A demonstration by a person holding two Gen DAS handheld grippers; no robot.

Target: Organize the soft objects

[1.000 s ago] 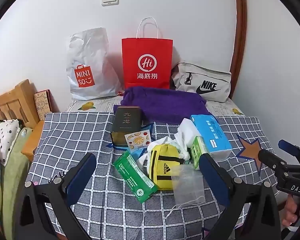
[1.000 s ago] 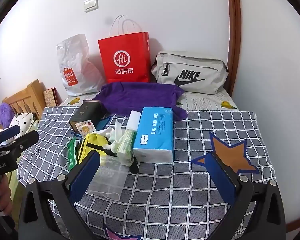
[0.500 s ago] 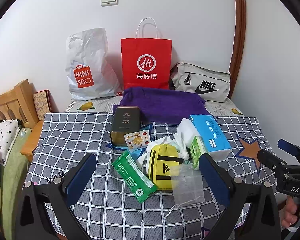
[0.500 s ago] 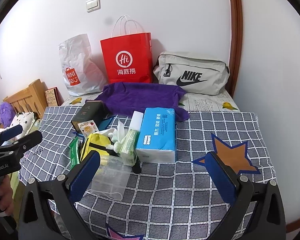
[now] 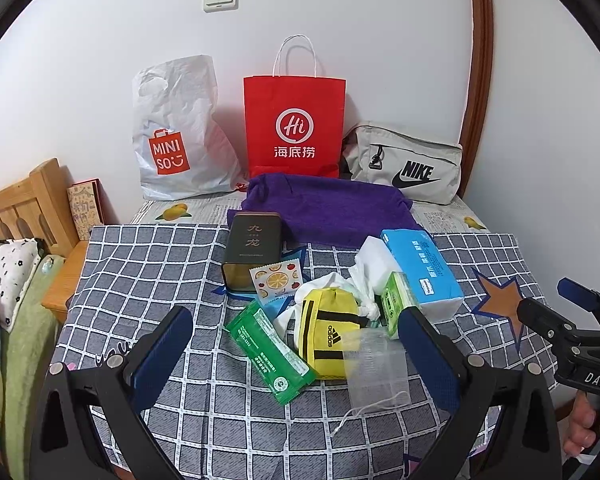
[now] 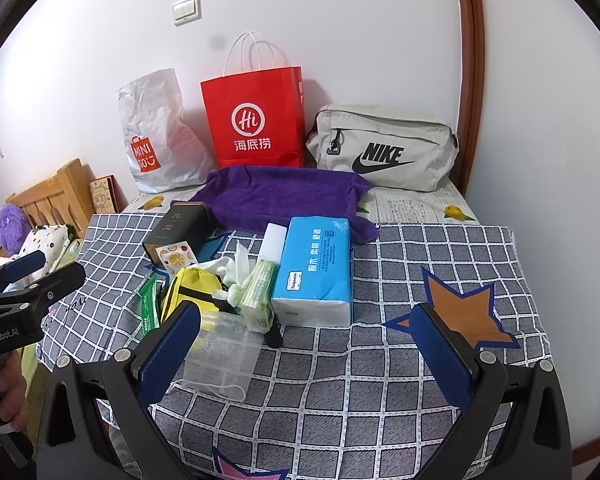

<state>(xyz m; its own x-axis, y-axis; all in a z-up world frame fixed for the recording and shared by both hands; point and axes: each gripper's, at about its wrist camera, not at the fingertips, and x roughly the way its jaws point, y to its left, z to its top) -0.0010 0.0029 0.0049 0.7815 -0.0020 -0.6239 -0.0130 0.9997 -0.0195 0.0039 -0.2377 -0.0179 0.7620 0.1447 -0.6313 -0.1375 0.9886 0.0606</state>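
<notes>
Little has changed over the last second: my left gripper (image 5: pixel 296 344) and right gripper (image 6: pixel 308 344) remain spread wide, holding nothing, short of the pile. The yellow pouch (image 5: pixel 328 332), tissue pack (image 6: pixel 314 270) and what looks like a bagged mask (image 6: pixel 220 354) lie untouched mid-table. Sorting not begun.

From my right wrist view, the green foil wipes packet (image 6: pixel 149 304) at nine o'clock of the yellow zip pouch (image 6: pixel 192 288) shows only one edge. My left finger (image 6: pixel 168 354) covers a corner of the clear plastic mask bag (image 6: pixel 220 350). The dark tin's (image 5: pixel 254 246) small print is unreadable. The frame's edge cuts off my right hand (image 5: pixel 590 426).
</notes>
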